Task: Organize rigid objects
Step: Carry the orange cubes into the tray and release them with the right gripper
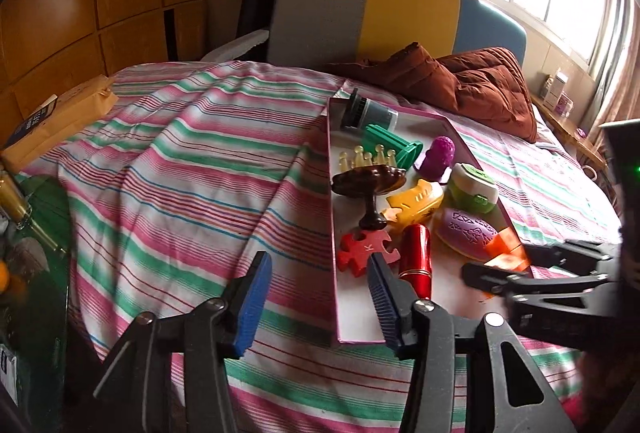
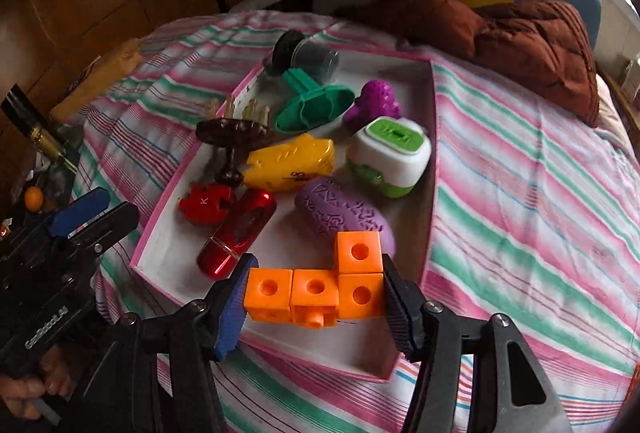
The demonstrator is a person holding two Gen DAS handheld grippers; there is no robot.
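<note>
A pink-rimmed white tray [image 2: 430, 137] lies on the striped bed and holds several toys: a red cylinder [image 2: 238, 233], a red puzzle piece [image 2: 204, 203], a yellow toy [image 2: 292, 163], a purple oval [image 2: 340, 213], a green-and-white box [image 2: 390, 155]. My right gripper [image 2: 316, 297] is shut on an orange block piece [image 2: 320, 289] above the tray's near end. My left gripper [image 1: 318, 297] is open and empty over the tray's left rim [image 1: 334, 233]; it also shows in the right wrist view [image 2: 80, 213]. The orange piece also shows in the left wrist view [image 1: 506, 253].
A brown quilt [image 1: 472, 85] lies at the back of the striped bed cover [image 1: 180, 161]. A tan package [image 1: 60, 117] sits at the left edge. Bottles and clutter [image 1: 20, 209] stand on the left. A grey, yellow and blue headboard [image 1: 380, 9] is behind.
</note>
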